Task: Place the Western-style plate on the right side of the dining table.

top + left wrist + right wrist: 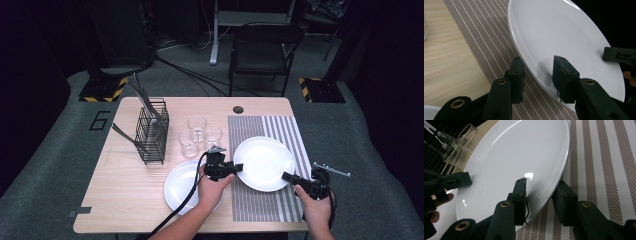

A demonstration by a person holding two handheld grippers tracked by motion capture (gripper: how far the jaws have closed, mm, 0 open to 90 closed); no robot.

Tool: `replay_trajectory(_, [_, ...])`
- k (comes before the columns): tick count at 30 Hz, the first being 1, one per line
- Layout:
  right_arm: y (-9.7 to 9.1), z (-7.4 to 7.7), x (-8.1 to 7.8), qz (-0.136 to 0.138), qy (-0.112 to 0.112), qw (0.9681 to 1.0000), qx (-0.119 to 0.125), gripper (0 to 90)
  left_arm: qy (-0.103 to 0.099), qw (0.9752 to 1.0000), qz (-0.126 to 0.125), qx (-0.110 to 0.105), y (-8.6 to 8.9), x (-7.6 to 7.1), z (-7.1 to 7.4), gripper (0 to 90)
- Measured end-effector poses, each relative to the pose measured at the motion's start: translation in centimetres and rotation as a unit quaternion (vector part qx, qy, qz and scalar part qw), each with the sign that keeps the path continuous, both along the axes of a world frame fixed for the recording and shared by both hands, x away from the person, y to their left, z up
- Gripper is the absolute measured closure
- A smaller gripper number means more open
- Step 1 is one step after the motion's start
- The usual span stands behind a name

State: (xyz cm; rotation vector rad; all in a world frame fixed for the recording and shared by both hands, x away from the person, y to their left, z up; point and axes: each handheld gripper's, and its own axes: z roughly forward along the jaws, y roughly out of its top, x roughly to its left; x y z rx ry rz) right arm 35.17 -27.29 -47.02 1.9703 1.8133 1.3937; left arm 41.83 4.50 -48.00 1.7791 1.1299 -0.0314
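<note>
1. Your left gripper [239,167] straddled the left rim of the white plate [263,163]: one jaw under, one over. A gap showed at the pads, so I couldn't tell if it was clamped.
2. Your right gripper [288,176] straddled the opposite rim the same way; grip also unclear.
3. That plate sat on the striped placemat [260,202], empty.
4. A second white plate [181,186] lay just left of it on the table [120,200], empty, under your left hand.
5. The black wire caddy [152,132] held cutlery [145,102].
6. Three clear glasses [199,132] stood beside the caddy, empty.
</note>
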Motion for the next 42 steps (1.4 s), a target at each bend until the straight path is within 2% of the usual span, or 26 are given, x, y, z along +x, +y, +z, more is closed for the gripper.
replay_trajectory(5, [-0.3, -0.3, 0.5, -0.008, -0.001, 1.0000, -0.004, 64.8, 0.003, 1.0000, 0.005, -0.003, -0.5, 0.5, -0.4, 61.5])
replay_trajectory(11, [-0.5, -0.7, 1.4, -0.017, 0.007, 0.9998, -0.001, 64.8, 0.002, 0.9999, 0.015, -0.005, -0.9, 1.2, -0.9, 61.6])
replay_trajectory(16, [-0.6, -1.2, 2.0, -0.019, 0.001, 0.9998, -0.005, 64.8, 0.007, 0.9997, 0.023, -0.005, -1.3, 1.9, -1.3, 61.5])
replay_trajectory(21, [-0.8, -1.5, 2.5, -0.024, 0.004, 0.9997, 0.003, 64.9, -0.002, 0.9997, 0.023, -0.003, -1.6, 2.6, -1.5, 61.6])
replay_trajectory(29, [-1.3, -1.6, 3.5, -0.033, -0.004, 0.9995, -0.001, 65.0, 0.002, 0.9995, 0.029, -0.013, -2.2, 3.4, -1.8, 61.5])
replay_trajectory(34, [-1.6, -1.7, 3.9, -0.036, -0.010, 0.9993, -0.005, 65.0, 0.006, 0.9994, 0.029, -0.019, -2.5, 3.7, -2.1, 61.5])
replay_trajectory(38, [-1.5, -1.8, 4.0, -0.039, -0.010, 0.9992, -0.008, 65.0, 0.004, 0.9995, 0.028, -0.013, -2.6, 3.9, -2.3, 61.6])
replay_trajectory(42, [-1.7, -2.3, 4.0, -0.040, -0.005, 0.9991, -0.010, 64.9, 0.011, 0.9994, 0.031, -0.012, -2.9, 3.9, -2.6, 61.7])
